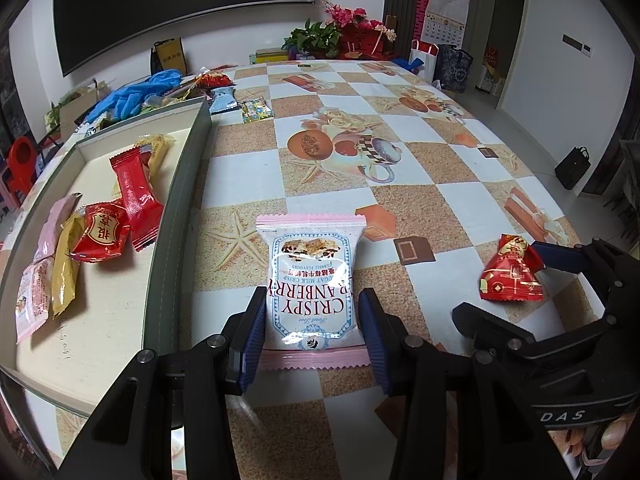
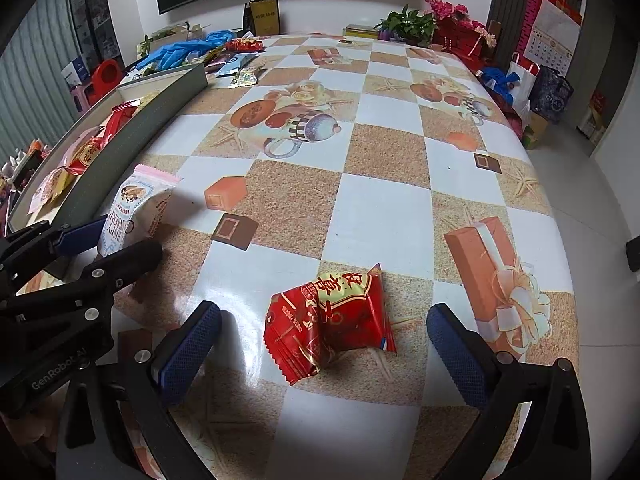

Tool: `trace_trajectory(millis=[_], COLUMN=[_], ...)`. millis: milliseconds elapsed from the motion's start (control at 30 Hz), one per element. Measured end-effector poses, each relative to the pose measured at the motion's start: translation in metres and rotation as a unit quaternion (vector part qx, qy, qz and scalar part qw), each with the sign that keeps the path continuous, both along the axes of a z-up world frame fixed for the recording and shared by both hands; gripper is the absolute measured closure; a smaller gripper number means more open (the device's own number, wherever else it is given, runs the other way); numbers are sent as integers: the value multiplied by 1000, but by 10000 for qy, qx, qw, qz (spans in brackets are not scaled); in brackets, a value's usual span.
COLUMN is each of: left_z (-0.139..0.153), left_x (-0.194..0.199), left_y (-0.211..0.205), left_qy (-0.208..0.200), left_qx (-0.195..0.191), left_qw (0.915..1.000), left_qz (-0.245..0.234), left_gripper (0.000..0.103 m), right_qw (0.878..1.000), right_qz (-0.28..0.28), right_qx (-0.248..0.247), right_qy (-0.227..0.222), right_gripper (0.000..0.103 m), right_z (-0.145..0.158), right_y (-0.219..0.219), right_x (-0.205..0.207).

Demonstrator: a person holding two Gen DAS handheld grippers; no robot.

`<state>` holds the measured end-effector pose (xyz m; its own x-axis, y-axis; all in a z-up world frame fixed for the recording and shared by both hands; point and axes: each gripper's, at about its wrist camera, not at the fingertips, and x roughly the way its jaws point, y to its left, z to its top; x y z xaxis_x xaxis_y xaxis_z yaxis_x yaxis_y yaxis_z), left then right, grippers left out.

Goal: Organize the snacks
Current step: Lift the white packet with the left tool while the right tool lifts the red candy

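Checkered tablecloth [image 1: 400, 208], grey tray [image 1: 176, 216] at left as landmark. Left gripper [image 1: 311, 332] just right of tray, pads pressing cranberry crisp packet [image 1: 310, 280], likely for transfer. Right gripper [image 2: 324, 344] farther right, wide open, straddling untouched red snack packet [image 2: 332, 320], readying grasp.

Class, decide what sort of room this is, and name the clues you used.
Probably a home dining or living room: a patterned tablecloth, a wall calendar, and potted flowers.
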<state>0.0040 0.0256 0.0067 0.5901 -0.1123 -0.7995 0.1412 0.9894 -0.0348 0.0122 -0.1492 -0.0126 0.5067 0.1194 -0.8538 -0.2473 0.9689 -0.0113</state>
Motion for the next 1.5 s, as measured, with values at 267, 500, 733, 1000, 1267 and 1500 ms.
trace_trajectory(millis=[267, 500, 733, 1000, 1267, 1500], left_z=[0, 0, 0, 0, 0, 0], left_x=[0, 0, 0, 0, 2, 2], left_y=[1, 1, 0, 1, 7, 7], left_qy=[3, 0, -3, -4, 9, 17], left_qx=[-18, -35, -58, -48, -393, -469], left_qw=[10000, 10000, 10000, 10000, 9992, 9989], left_qz=[-4, -6, -7, -6, 7, 19], left_gripper=[54, 54, 54, 54, 54, 54], right_qw=[9999, 9999, 9998, 9997, 9997, 9998], right_qz=[-95, -78, -176, -223, -251, -221], right_qx=[-8, -45, -33, -24, -31, 5], right_qy=[-42, 71, 115, 45, -18, 27], right_gripper=[0, 0, 0, 0, 0, 0], right_z=[-1, 0, 0, 0, 0, 1], right_y=[0, 0, 0, 0, 0, 0], right_x=[-2, 0, 0, -2, -4, -1])
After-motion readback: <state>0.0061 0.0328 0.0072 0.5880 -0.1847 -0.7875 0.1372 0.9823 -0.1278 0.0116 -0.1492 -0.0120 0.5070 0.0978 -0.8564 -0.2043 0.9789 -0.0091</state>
